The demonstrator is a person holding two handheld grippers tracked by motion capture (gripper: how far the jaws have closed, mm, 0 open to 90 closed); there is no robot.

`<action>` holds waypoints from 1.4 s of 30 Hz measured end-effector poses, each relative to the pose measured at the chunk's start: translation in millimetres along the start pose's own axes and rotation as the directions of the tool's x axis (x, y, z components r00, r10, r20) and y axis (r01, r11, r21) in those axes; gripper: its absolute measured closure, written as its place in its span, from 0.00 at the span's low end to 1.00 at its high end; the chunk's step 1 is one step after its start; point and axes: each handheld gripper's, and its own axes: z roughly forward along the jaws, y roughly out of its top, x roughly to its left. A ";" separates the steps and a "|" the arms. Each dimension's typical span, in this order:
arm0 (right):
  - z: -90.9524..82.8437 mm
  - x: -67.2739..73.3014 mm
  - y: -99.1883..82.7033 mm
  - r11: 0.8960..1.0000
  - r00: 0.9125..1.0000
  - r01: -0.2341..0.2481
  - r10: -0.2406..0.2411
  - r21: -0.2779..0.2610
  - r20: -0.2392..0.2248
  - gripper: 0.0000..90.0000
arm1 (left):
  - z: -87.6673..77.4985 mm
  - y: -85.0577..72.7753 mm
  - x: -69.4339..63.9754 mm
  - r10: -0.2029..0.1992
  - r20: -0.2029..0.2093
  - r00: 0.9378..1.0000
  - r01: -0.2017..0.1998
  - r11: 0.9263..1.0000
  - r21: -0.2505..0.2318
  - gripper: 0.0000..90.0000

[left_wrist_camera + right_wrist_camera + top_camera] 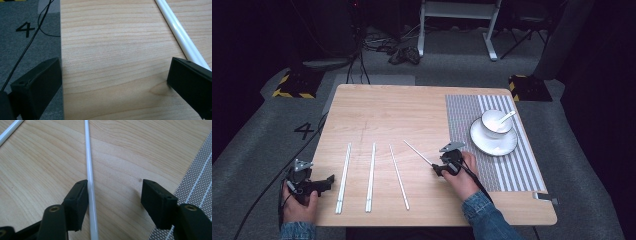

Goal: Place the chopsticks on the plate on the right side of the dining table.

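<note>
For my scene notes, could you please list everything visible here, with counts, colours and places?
long thin white chopsticks: four, white, on the table's near half; the rightmost lies between the right jaws.
round white ceramic plate: one, white, on the mat.
white ceramic bowl: one, on the plate.
white ceramic spoon: one, in the bowl.
grey striped woven placemat: one, table's right side.
light wooden table: one.
left hand-held gripper: black, open, at the table's left edge.
right hand-held gripper: black, open around the rightmost chopstick.
</note>
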 end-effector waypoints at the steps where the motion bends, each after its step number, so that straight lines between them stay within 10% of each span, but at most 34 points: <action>1: 0.2 0.9 1.7 1.000 1.000 0.004 -0.004 0.007 -0.002 0.47 | 0.0 0.0 0.0 0.000 0.000 1.000 0.000 1.000 0.000 0.00; 12: 4.5 13.1 20.2 0.992 0.996 0.087 -0.084 0.090 -0.035 0.69 | 0.0 0.0 0.0 0.000 0.000 1.000 0.000 1.000 0.000 0.00; 22: 1.4 15.9 27.2 0.977 0.996 0.070 -0.058 0.202 -0.064 0.75 | -0.1 0.0 -0.1 0.002 -0.002 1.000 -0.002 1.000 0.000 0.00; 42: 2.9 21.0 33.3 0.969 0.998 0.020 -0.005 0.247 -0.058 0.94 | 0.0 -0.1 -0.1 0.001 0.000 1.000 -0.001 1.000 0.000 0.00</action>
